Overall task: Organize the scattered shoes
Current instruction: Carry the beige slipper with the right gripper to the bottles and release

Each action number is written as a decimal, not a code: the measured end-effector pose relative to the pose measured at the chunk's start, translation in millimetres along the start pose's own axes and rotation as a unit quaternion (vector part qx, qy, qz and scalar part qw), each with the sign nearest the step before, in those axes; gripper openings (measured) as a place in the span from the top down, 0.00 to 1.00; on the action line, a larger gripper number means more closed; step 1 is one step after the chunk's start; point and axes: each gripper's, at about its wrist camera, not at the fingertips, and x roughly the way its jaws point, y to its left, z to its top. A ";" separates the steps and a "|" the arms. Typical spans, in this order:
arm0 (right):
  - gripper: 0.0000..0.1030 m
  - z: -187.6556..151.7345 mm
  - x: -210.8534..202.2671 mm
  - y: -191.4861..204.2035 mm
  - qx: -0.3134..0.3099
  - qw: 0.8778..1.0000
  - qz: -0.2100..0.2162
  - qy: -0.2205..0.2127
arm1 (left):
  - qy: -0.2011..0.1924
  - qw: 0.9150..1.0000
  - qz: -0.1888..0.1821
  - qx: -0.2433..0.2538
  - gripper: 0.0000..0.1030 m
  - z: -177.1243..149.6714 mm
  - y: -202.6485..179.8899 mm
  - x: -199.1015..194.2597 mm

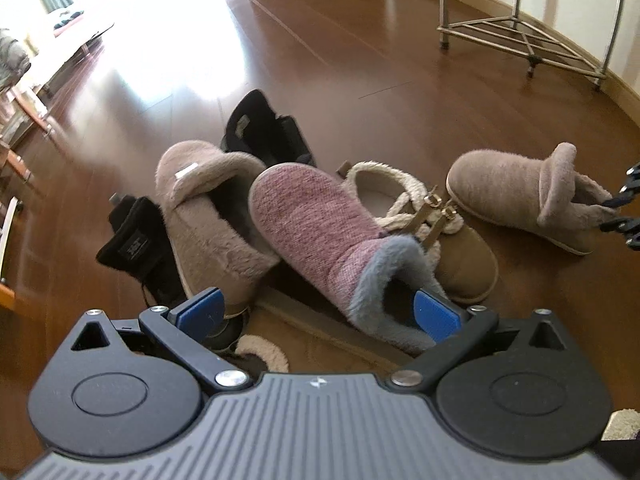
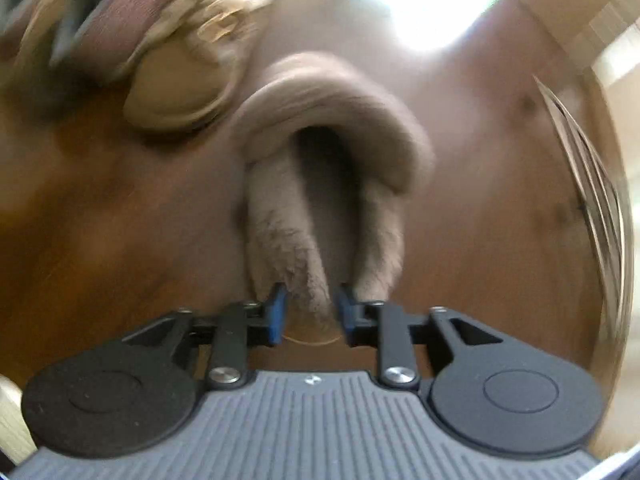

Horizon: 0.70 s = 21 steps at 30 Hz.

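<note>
- The left gripper point(image 1: 320, 314) hangs low over a heap of shoes on the wooden floor point(image 1: 360, 72), its fingers spread wide.
- One blue finger point(image 1: 434, 314) sits in the mouth of the pink boot point(image 1: 316, 224), which lies across the heap.
- A tan slipper point(image 1: 464, 264) touches the pink boot.
- The right gripper point(image 2: 310, 312) pinches the fuzzy collar of a beige boot point(image 2: 332, 120), well apart from the heap.

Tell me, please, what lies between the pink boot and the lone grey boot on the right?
In the left wrist view, a tan slipper with cream fleece trim lies between the pink boot and the grey boot, partly tucked under the pink one.
</note>
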 end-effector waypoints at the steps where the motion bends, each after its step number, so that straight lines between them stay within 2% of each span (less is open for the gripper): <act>1: 0.57 -0.2 -1.8 -0.2 0.005 1.000 0.002 -0.006 | 0.000 1.000 -0.003 0.003 0.01 -0.4 -1.6 0.9; 8: 0.54 -1.7 -14.0 -1.8 0.041 0.998 0.018 -0.048 | -0.018 0.998 -0.038 0.053 0.01 -9.6 -16.6 -12.2; 14: 0.49 -3.0 -24.5 -3.1 0.071 0.993 0.032 -0.085 | -0.026 0.997 -0.047 0.060 0.01 -17.7 -12.8 -24.3; 16: 0.82 -3.4 -28.0 -3.5 0.081 0.991 0.036 -0.097 | -0.019 0.997 -0.048 0.053 0.01 -19.5 -10.0 -24.0; 21: 0.85 -4.5 -36.8 -4.6 0.107 0.985 0.048 -0.126 | -0.017 0.997 -0.043 0.057 0.01 -20.5 -10.7 -25.3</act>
